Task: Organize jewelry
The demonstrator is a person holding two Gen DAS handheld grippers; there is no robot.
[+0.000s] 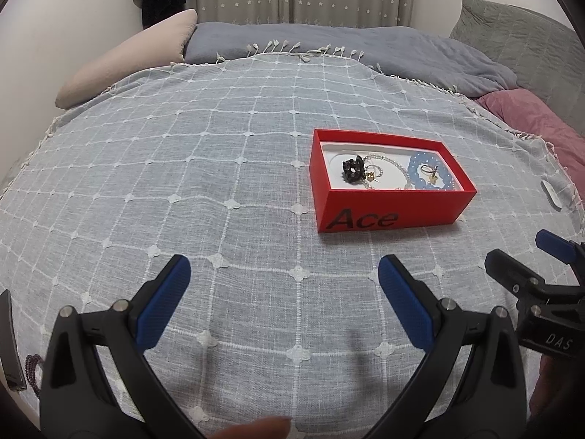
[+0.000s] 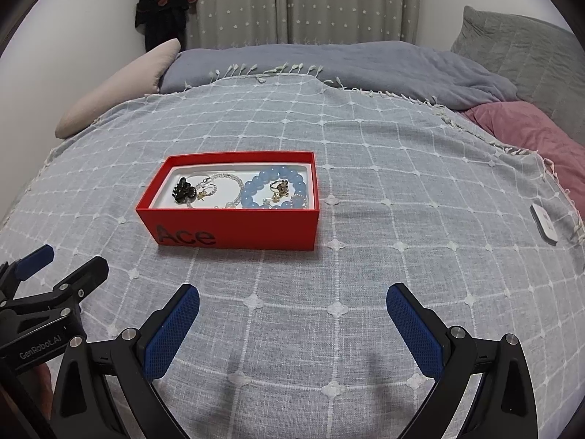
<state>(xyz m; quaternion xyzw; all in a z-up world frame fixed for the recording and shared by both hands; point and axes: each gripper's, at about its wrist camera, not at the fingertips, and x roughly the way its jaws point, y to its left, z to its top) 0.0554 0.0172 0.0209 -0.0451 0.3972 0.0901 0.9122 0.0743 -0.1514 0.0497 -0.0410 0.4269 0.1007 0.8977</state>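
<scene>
A red box [image 1: 387, 208] marked "Ace" sits on the checked bedspread; it also shows in the right wrist view [image 2: 256, 228]. Inside lie a black hair claw [image 1: 353, 170] [image 2: 182, 190], a clear bead strand [image 2: 223, 177], a blue bead bracelet [image 1: 448, 183] [image 2: 256, 186] and small gold pieces [image 2: 279, 188]. My left gripper [image 1: 285, 278] is open and empty, short of the box to its left. My right gripper [image 2: 292, 303] is open and empty, short of the box to its right. A dark bead string [image 1: 32, 369] lies at the far left.
A small white device [image 2: 544, 225] lies near the bedspread's right edge and also shows in the left wrist view [image 1: 552, 195]. A dark flat object [image 1: 9, 344] is at the left edge. Pillows [image 2: 120, 87] and a grey duvet [image 2: 365, 66] lie behind.
</scene>
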